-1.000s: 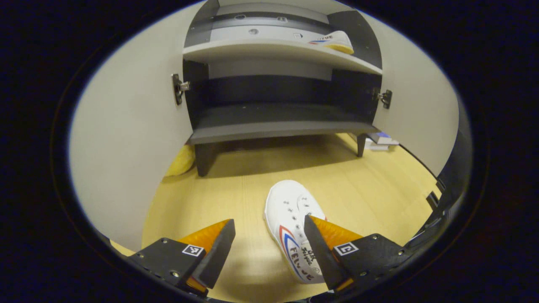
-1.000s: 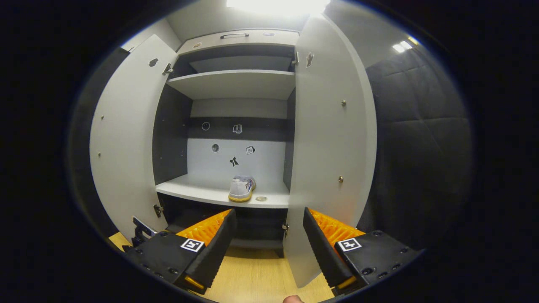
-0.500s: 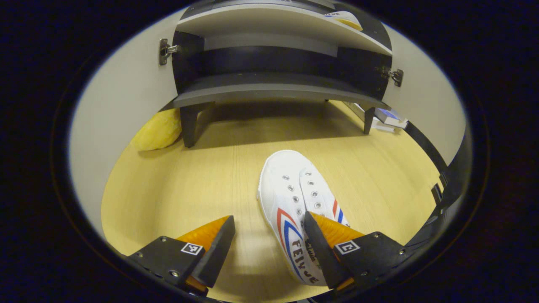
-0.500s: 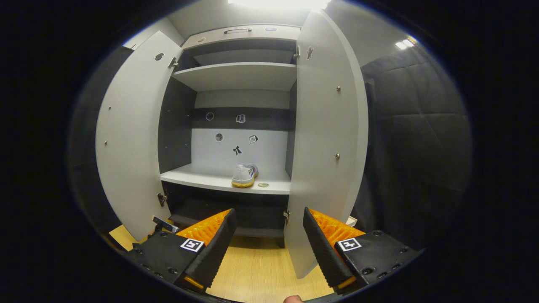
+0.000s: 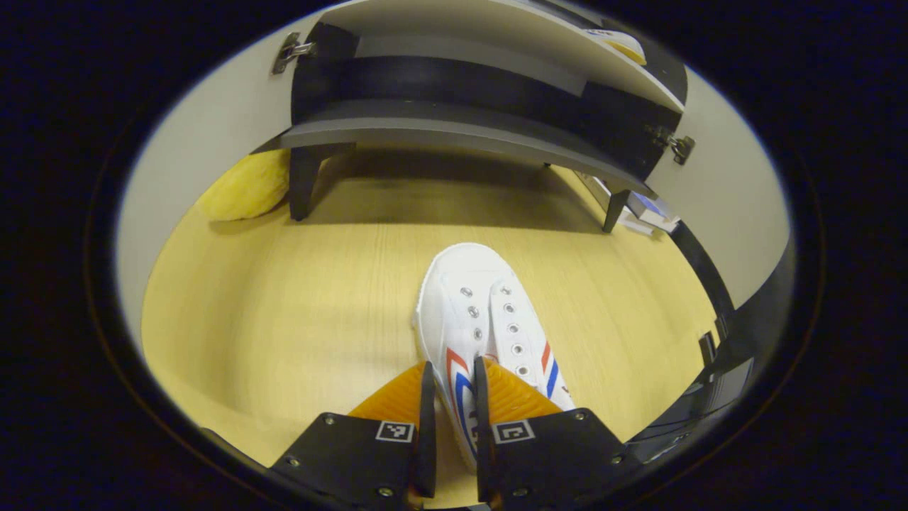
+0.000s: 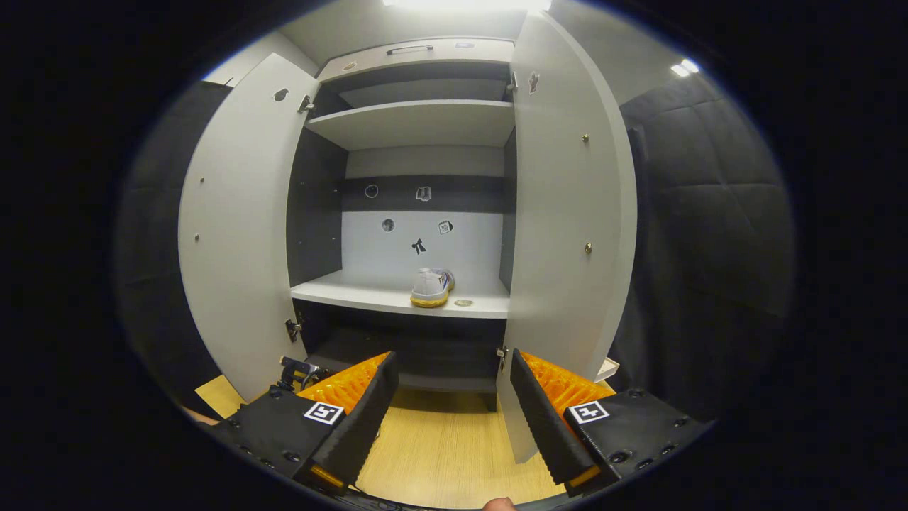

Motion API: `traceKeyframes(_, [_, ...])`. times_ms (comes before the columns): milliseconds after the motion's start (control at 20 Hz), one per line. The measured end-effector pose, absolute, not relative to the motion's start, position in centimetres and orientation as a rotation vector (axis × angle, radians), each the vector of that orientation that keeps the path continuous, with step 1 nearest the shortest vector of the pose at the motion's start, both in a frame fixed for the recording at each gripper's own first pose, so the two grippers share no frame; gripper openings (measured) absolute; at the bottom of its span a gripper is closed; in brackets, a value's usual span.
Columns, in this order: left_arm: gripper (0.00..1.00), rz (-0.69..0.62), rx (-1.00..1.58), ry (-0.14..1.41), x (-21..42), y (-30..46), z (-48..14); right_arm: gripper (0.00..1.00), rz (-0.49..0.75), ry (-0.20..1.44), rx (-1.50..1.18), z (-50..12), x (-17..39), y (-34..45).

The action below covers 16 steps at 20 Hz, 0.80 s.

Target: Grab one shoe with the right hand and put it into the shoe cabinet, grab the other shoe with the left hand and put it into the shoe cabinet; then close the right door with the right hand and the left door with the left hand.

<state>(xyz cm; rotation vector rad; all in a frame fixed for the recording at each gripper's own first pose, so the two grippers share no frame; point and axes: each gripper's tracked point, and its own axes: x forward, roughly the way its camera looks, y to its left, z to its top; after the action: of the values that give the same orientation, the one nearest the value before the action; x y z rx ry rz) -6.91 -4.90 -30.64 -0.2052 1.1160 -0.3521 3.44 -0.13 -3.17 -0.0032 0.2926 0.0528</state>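
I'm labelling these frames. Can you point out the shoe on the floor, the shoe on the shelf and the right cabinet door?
shoe on the floor [image 5: 472, 298]: left gripper view, toe.
shoe on the shelf [image 6: 431, 287]: right gripper view, heel.
right cabinet door [image 6: 560, 213]: right gripper view, inner face.

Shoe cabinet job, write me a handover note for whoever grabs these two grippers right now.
Left gripper: shut on the side wall of the white canvas shoe with red and blue stripes, which lies on the yellow wood floor in front of the cabinet.
Right gripper: open, empty, held back facing the tall grey shoe cabinet.
Done: the other white shoe sits on the middle shelf.
Both doors stand open: left door, right door.
Left to do: lift the gripped shoe into the cabinet, then close the right door with the right gripper and the left door with the left.
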Motion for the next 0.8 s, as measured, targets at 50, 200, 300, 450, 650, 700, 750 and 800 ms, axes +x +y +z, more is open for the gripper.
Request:
traceKeyframes(50, [0.14, -0.353, -0.229, 1.117, -7.1, -5.2, -30.9, 0.99, 0.059, 0.288, -0.005, -3.0, 3.4, -0.1])
traceKeyframes(200, [0.02, -0.343, -0.212, 1.069, -6.6, -5.3, -30.8, 0.99, 0.068, 0.29, -0.015, -3.1, 3.2, 0.0])
traceKeyframes(300, [0.01, -0.345, -0.164, 1.02, -6.4, -5.1, -30.4, 0.99, 0.075, 0.294, -0.016, -3.1, 3.1, 0.0])
traceKeyframes(450, [0.01, -0.352, -0.158, 0.956, -5.3, -5.0, -29.1, 0.99, 0.082, 0.295, -0.021, -3.1, 2.8, -0.1])
traceKeyframes(650, [0.01, -0.354, -0.189, 0.89, -3.8, -3.9, -25.8, 0.99, 0.095, 0.284, -0.007, -2.7, 2.6, 0.2])
traceKeyframes(700, [0.01, -0.353, -0.199, 0.87, -3.6, -3.6, -24.8, 0.99, 0.097, 0.28, -0.007, -2.6, 2.5, 0.2])
traceKeyframes(750, [0.01, -0.351, -0.209, 0.846, -3.2, -3.3, -23.8, 0.99, 0.101, 0.277, -0.007, -2.4, 2.5, 0.2])
traceKeyframes(800, [0.01, -0.353, -0.216, 0.819, -2.7, -2.8, -22.6, 0.99, 0.102, 0.273, -0.009, -2.3, 2.4, 0.1])
